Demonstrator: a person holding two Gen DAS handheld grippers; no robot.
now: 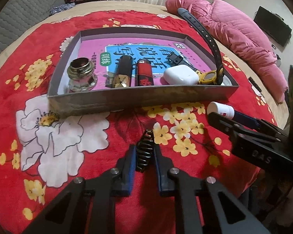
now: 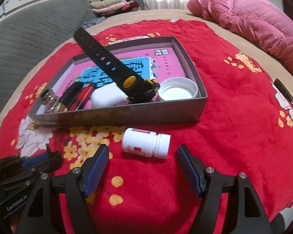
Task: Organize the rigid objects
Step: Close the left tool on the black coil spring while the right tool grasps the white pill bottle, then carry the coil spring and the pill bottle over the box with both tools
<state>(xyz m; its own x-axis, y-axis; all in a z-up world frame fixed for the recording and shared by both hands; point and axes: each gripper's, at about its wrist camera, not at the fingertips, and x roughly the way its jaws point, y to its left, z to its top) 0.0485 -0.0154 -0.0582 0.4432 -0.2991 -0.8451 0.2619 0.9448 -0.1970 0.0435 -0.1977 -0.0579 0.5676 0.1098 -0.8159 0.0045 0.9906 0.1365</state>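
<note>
While the left tongs (image 1: 145, 152) are clamped on a black hair claw clip (image 1: 144, 154) just above the red floral blanket (image 1: 72, 117), the right tongs (image 2: 143, 167) are held wide apart, nothing gripped, with a white pill bottle (image 2: 145, 145) lying just beyond them, before the grey box (image 2: 127, 115).

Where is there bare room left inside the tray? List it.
Free: the far half of the grey tray, bare pink book cover behind the items and beside the watch strap. Crowded: the near wall, lined by metal fitting, two lighters, earbud case, watch and white lid.
</note>
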